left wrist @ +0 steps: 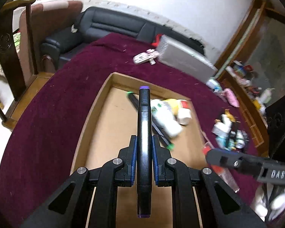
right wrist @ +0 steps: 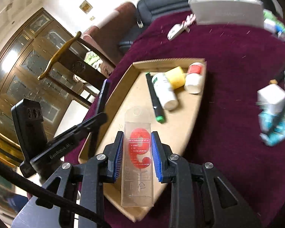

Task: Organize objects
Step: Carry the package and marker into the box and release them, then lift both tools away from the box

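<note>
Left gripper (left wrist: 144, 148): closed on a black marker (left wrist: 144, 133) with purple ends, above the tray.
Right gripper (right wrist: 137, 152): closed on a clear packet (right wrist: 137, 152) with a red shape inside, over the tray's near edge.
Tablecloth (left wrist: 57, 98): dark red, covers the table.
Cardboard tray (right wrist: 112, 102): lies on the cloth.
In the tray's far corner: white bottle (right wrist: 164, 91), yellow roll (right wrist: 175, 77), small red-label bottle (right wrist: 194, 77), green-tipped marker (right wrist: 154, 96).

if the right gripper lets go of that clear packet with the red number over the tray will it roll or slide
The clear packet looks flat and thin, so it probably won't roll. It likely weighs little and may flutter down onto the cardboard tray. Its glossy plastic could slide a bit on landing.
</note>
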{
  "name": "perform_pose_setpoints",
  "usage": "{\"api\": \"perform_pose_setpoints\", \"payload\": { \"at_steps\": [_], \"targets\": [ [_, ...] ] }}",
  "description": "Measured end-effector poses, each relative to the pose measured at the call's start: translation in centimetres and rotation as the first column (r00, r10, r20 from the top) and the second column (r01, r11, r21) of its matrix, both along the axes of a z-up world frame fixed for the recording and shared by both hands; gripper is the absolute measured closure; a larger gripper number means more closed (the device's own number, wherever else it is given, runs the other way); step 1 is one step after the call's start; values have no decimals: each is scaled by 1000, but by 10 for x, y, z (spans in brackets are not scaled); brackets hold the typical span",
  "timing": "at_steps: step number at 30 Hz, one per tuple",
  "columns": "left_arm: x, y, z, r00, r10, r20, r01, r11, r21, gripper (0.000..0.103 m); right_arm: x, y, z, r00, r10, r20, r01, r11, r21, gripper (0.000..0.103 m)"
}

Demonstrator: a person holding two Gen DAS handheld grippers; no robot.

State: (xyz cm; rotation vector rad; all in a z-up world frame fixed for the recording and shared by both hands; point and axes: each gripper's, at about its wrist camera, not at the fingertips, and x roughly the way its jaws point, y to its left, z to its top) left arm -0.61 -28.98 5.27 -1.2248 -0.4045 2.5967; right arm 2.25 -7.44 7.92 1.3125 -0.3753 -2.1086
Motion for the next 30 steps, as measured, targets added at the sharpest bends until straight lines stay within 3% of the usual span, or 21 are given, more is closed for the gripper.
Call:
{"api": "perform_pose_setpoints", "payload": {
  "at_steps": [9, 18, 22, 28, 30],
  "targets": [
    [-50, -8, -30, 989, 73, 131, -64, 995, -72, 91, -51, -48, -27, 996, -22, 92, 24, 1000, -20, 77],
    [-58, -23, -31, 983, 101, 155, -101, 995, -8, 92, -80, -66, -37, 993, -50, 105, 50, 999, 6, 77],
    [-56, -32, -28, 981, 114, 156, -125, 990, 61, 90, -86, -68, -41, 993, -58, 107, 56, 998, 19, 77],
    [-42, -42, -16, 983, 132, 128, -148, 980, 130, 75, -85, -73, -37, 996, -61, 58, 58, 997, 53, 73],
    [-36, -45, -11, 983, 138, 122, -156, 976, 154, 75, -85, -71, -35, 996, -71, 50, 68, 996, 58, 72]
  ]
}}
